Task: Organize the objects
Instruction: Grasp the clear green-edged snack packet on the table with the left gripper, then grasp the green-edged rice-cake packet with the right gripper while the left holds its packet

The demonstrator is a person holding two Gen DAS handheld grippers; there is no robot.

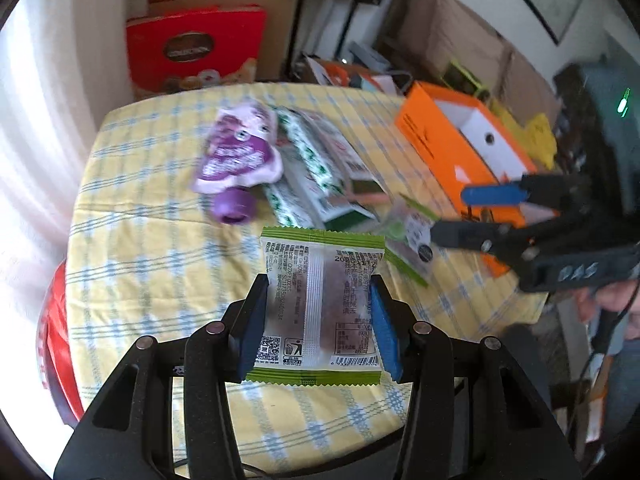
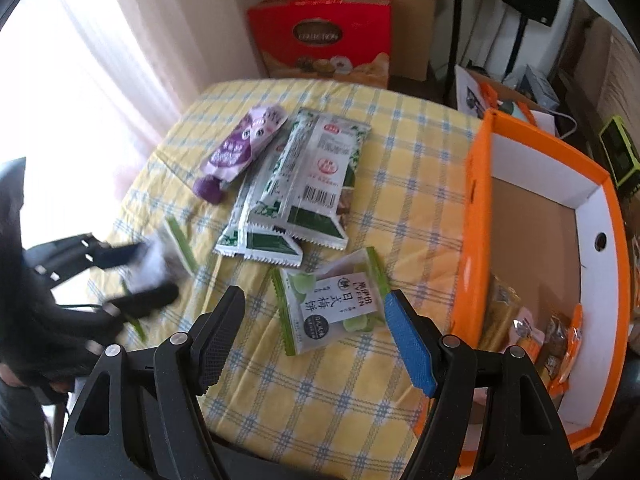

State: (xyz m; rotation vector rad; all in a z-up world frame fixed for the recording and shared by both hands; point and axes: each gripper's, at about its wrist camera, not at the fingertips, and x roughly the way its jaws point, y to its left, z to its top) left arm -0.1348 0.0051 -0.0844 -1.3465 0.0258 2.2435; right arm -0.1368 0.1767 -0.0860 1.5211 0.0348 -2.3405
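A desk (image 2: 320,400) draped in a yellow cloth with blue-and-white checks carries a purple spouted drink pouch (image 2: 240,144) beside overlapping green-and-white foil snack packets (image 2: 316,184). Nearer the camera lies a small clear sachet with green edges and pale green sweets (image 2: 336,304). An open orange cardboard box with a white lining (image 2: 480,216) stands along the right edge.

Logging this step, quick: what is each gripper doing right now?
Left gripper: closed on the green-edged clear plastic snack packet.
Right gripper: open, empty, above another green-edged snack packet.
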